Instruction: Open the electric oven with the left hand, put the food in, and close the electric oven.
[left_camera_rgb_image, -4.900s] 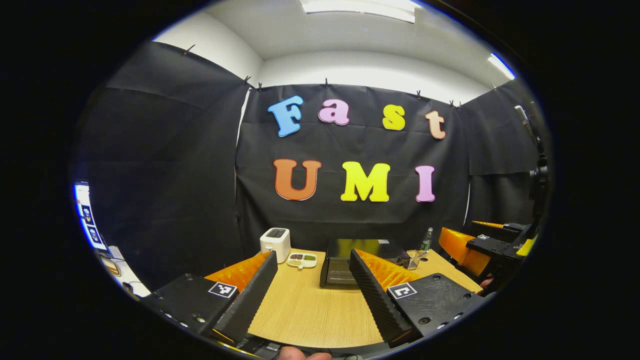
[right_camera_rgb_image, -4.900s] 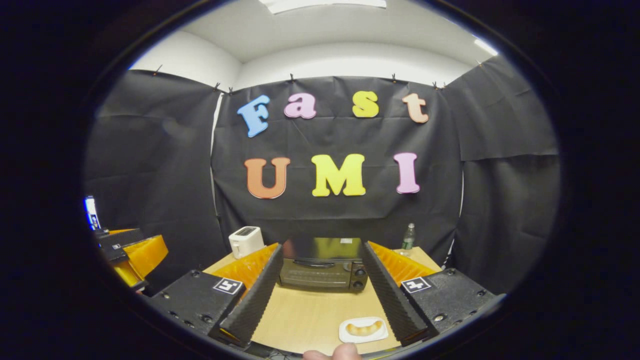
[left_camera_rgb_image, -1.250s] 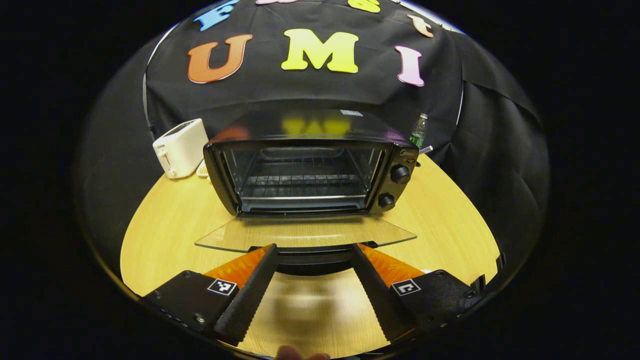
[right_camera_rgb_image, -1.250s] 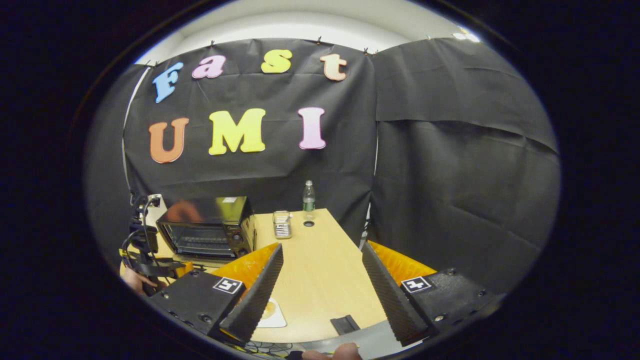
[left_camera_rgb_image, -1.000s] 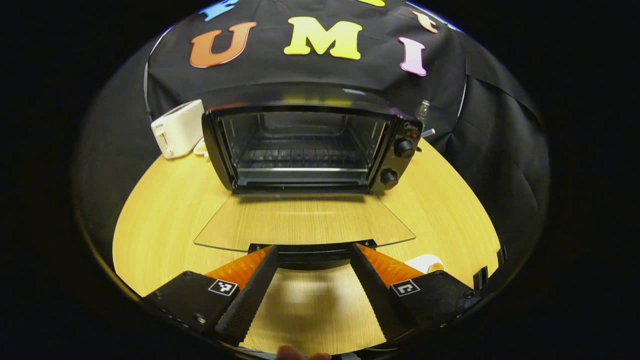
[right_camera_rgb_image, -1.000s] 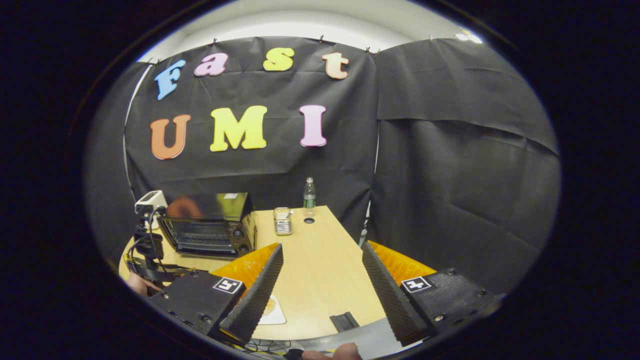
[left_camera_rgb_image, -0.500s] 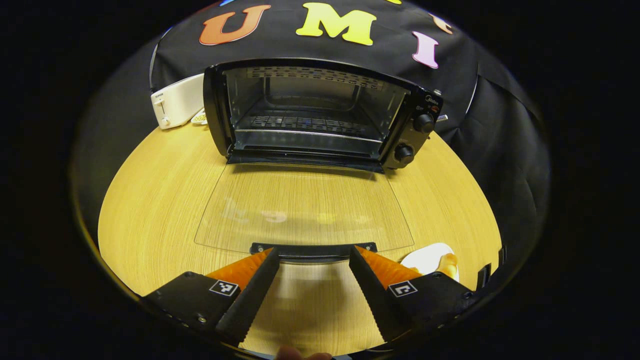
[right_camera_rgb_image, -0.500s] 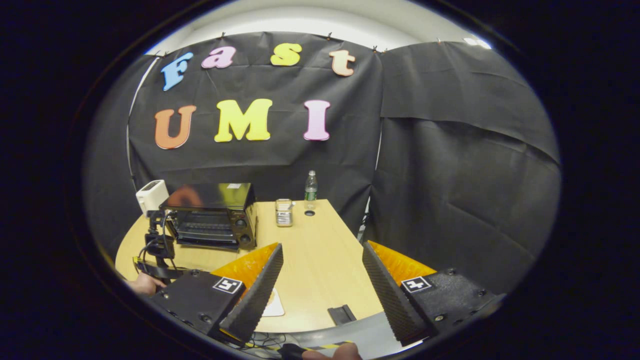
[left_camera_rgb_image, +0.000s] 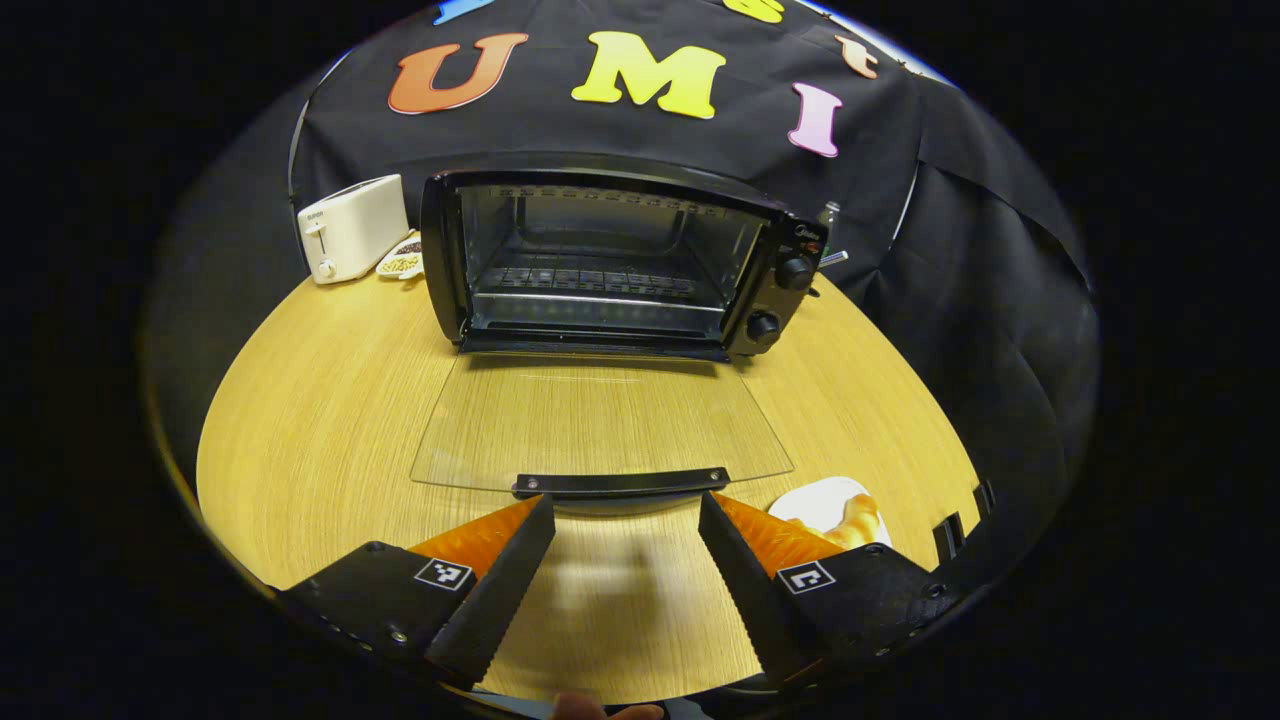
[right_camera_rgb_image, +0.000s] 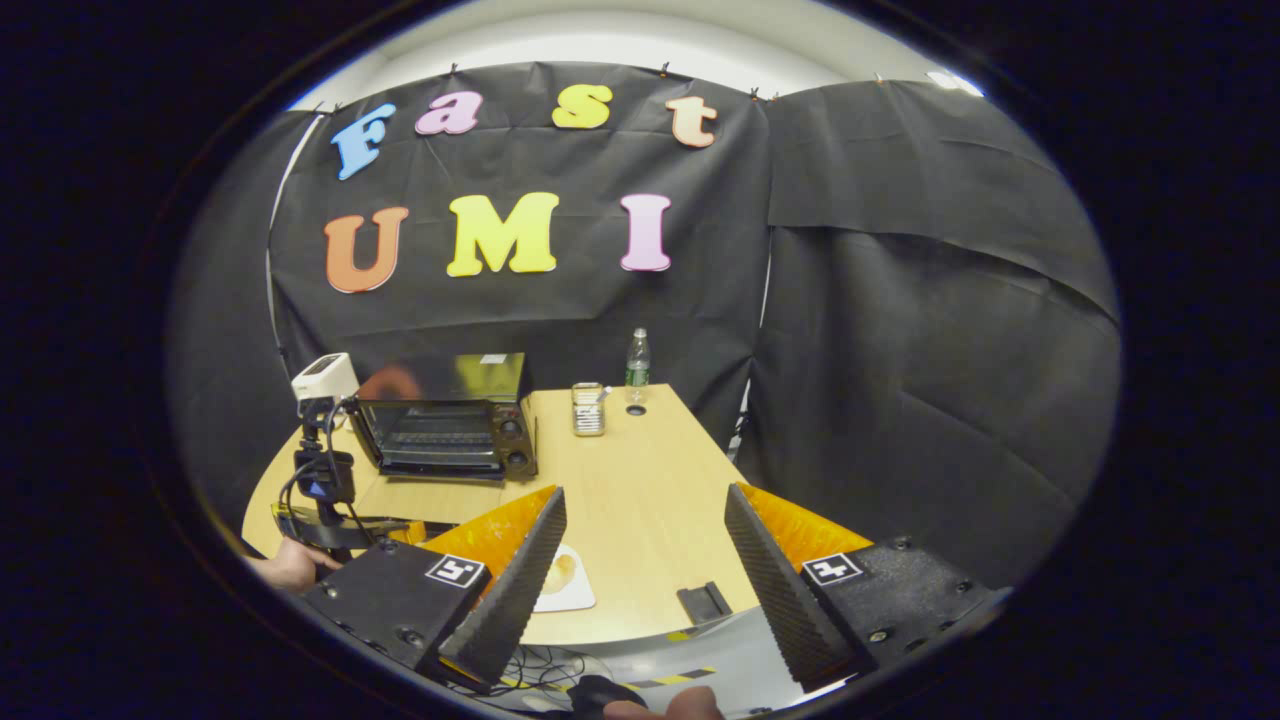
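The black electric oven (left_camera_rgb_image: 610, 265) stands open on the wooden table (left_camera_rgb_image: 320, 400). Its glass door (left_camera_rgb_image: 600, 420) lies flat toward me, and the rack inside is bare. The door's black handle (left_camera_rgb_image: 620, 484) sits just beyond the tips of my left gripper (left_camera_rgb_image: 622, 505), which is open and apart from it. The food, a golden pastry on a white plate (left_camera_rgb_image: 830, 508), rests to the right of the door. In the right gripper view the plate (right_camera_rgb_image: 568, 580) peeks out beside one finger of my right gripper (right_camera_rgb_image: 645, 498), which hangs open over the table's near edge. The oven (right_camera_rgb_image: 450, 425) is far left there.
A white toaster (left_camera_rgb_image: 350, 228) and a small snack dish (left_camera_rgb_image: 400, 262) stand left of the oven. A bottle (right_camera_rgb_image: 637, 365) and a metal mesh holder (right_camera_rgb_image: 588, 410) stand at the table's back. A small black block (right_camera_rgb_image: 705, 602) lies at the near edge. A hand (right_camera_rgb_image: 290, 565) holds the left gripper.
The oven door has swung from half open to flat on the table. My left gripper has drawn back, so the handle now lies clear of its tips. The right gripper barely shifted.
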